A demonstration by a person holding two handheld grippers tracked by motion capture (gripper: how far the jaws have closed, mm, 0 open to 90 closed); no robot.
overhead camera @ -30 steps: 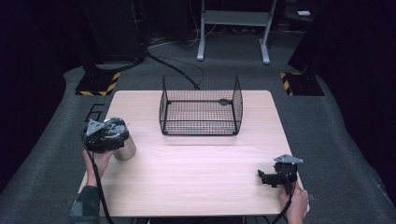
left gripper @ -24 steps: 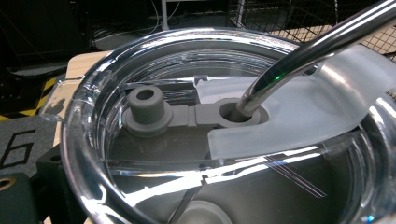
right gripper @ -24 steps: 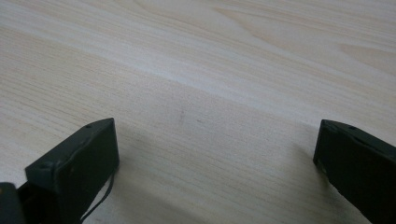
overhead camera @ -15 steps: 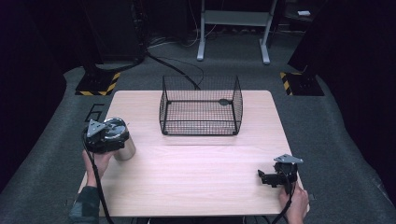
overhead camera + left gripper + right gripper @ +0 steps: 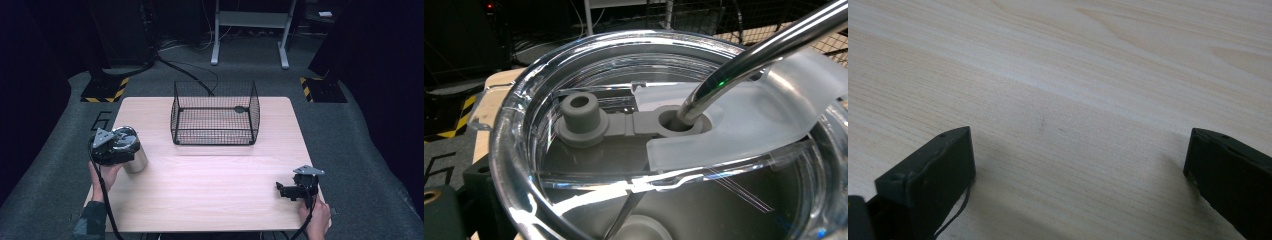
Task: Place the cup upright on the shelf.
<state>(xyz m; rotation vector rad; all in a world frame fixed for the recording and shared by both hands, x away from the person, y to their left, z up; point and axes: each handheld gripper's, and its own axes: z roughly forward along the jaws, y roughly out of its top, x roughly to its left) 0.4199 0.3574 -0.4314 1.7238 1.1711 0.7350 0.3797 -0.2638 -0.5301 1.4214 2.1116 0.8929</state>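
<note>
Right tool [image 5: 287, 191] low, jaws apart.

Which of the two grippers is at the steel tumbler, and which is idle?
The left gripper is at the steel tumbler by the table's left edge. The right gripper rests on bare wood, jaws apart, holding nothing.

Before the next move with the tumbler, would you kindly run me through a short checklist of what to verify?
1. Tumbler upright on the table: ok.
2. Lid seated on the rim: ok.
3. Straw through the lid's hole: ok.
4. Left gripper shut on the tumbler: cannot tell; its jaws are hidden.
5. Right gripper open and holding nothing: ok, jaws wide apart over bare wood.
6. Basket open-topped, nothing between it and the tumbler: ok.
</note>
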